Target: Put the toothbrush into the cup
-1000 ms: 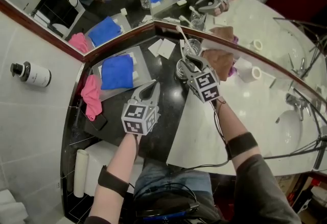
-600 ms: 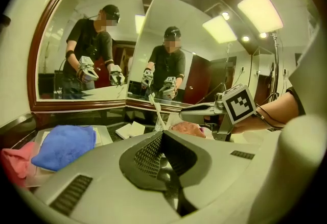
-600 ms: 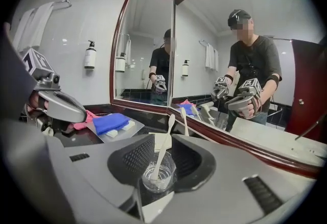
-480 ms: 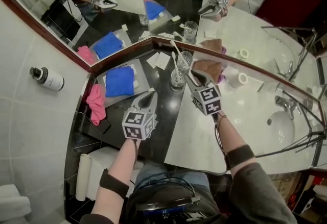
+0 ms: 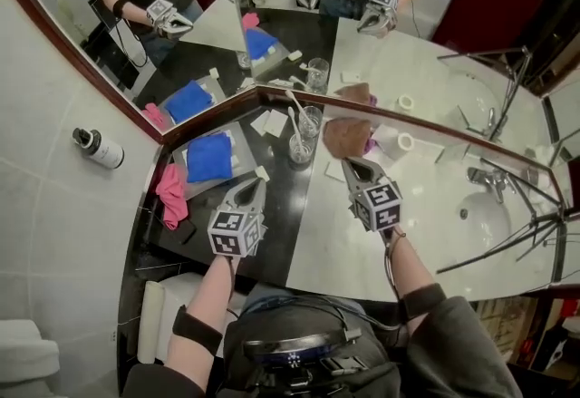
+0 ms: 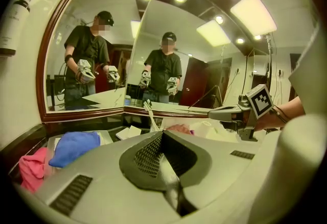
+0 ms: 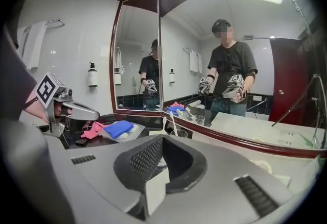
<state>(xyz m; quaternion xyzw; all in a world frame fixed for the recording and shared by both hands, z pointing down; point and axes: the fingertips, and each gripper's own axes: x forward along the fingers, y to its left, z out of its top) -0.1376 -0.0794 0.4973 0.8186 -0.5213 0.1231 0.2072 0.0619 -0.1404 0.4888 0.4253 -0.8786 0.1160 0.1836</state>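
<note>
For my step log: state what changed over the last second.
The right gripper drew back from the clear glass cup toward the person; its jaws have just been closing on nothing. The left gripper stays shut and empty. The white toothbrush stays in the cup; the blue cloth and pink cloth lie unmoved.

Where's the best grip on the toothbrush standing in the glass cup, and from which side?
Probably the toothbrush by its bare upper shaft, above the glass cup rim; its lower end sits inside the glass. It stands tilted with the mirror close behind, so bring the tool down from above, counter side.
</note>
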